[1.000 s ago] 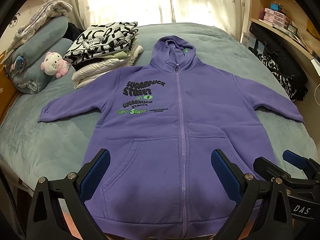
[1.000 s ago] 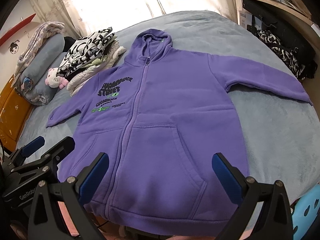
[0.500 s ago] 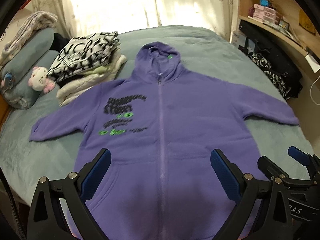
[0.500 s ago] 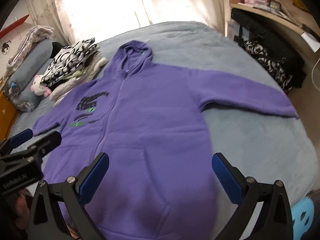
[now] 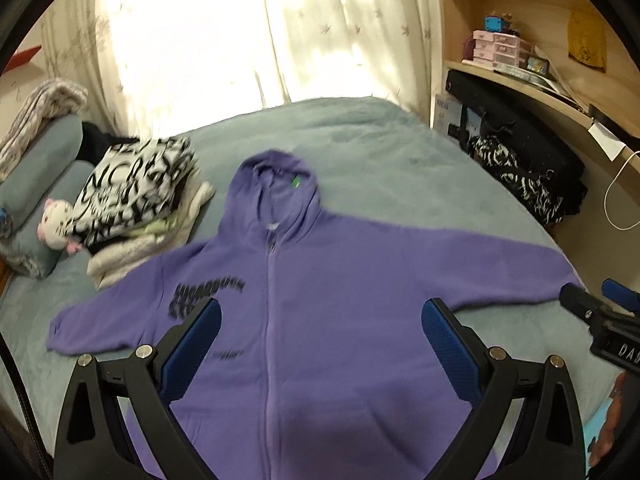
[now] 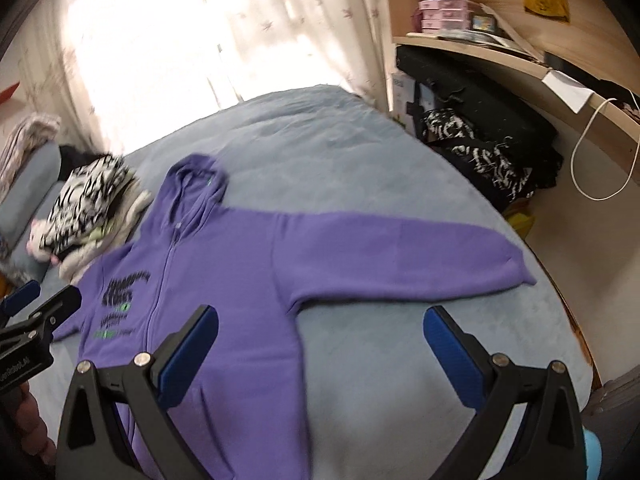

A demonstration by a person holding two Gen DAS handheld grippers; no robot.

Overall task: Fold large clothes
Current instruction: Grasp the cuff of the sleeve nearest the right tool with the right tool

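Purple fleece fills the middle of both views: a zip-front hoodie (image 5: 320, 300) lies face up and flat on the grey-blue bed (image 5: 380, 152), hood toward the curtained window (image 5: 192, 40) at the top of the frame, both sleeves stretched out sideways. Its black and green chest print (blurred, so unreadable) sits just left of the zipper.

At the bottom of the left wrist view, the left gripper (image 5: 320, 344) hangs over the hoodie's torso with its blue-padded fingers (image 5: 192, 344) spread wide, nothing between them. At the bottom of the right wrist view, the right gripper (image 6: 320, 352) is likewise spread and empty, its span covering the hoodie's side edge and bare bed below the outstretched sleeve.

A stack of folded clothes (image 5: 140, 208) sits at centre left beside the hood, with a plush toy (image 5: 56, 228) against grey pillows (image 5: 36, 176). Wooden shelves (image 5: 540, 60) occupy the upper right.
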